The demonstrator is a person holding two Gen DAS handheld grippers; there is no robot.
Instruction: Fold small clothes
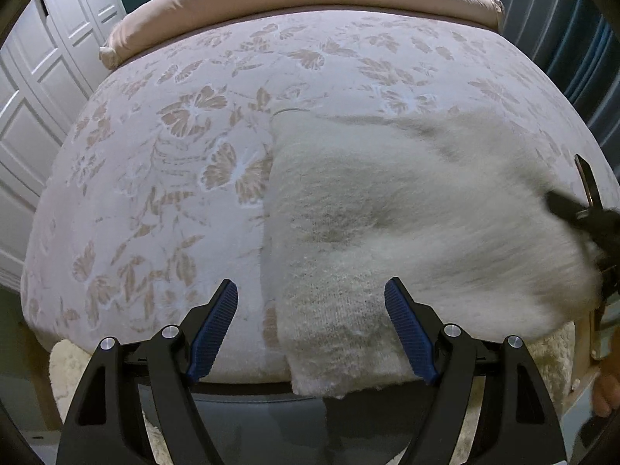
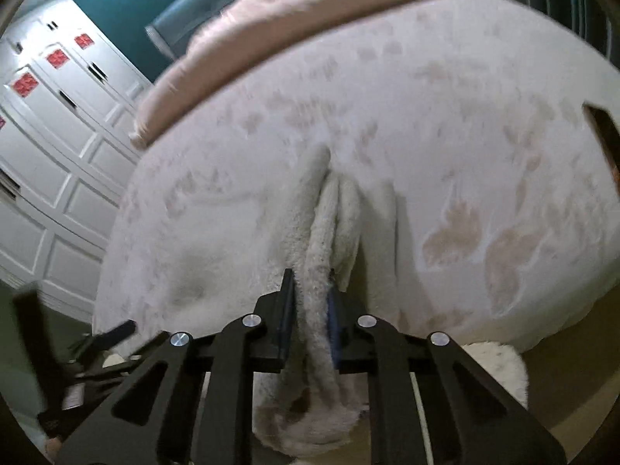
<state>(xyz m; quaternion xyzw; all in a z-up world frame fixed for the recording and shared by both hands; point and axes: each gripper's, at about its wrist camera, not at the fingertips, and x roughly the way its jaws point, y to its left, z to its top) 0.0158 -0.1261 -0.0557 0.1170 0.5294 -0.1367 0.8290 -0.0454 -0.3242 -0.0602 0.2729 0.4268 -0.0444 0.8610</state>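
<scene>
Left hand-held gripper (image 1: 312, 333), black frame with ribbed blue pads (image 1: 215, 329): fingers spread wide apart, nothing between them; pads angled outward in a V, level across its own view.

Right hand-held gripper (image 2: 310, 317), same black build with blue pads (image 2: 333, 321): fingers drawn close together, pinching a bunched fold of fuzzy white knit garment (image 2: 317, 240) between the pads. In the left wrist view its dark, blurred body (image 1: 581, 217) sits at the right edge.

Bare fingertips (image 1: 606, 391), person's hand: low right edge, partly cropped.
</scene>
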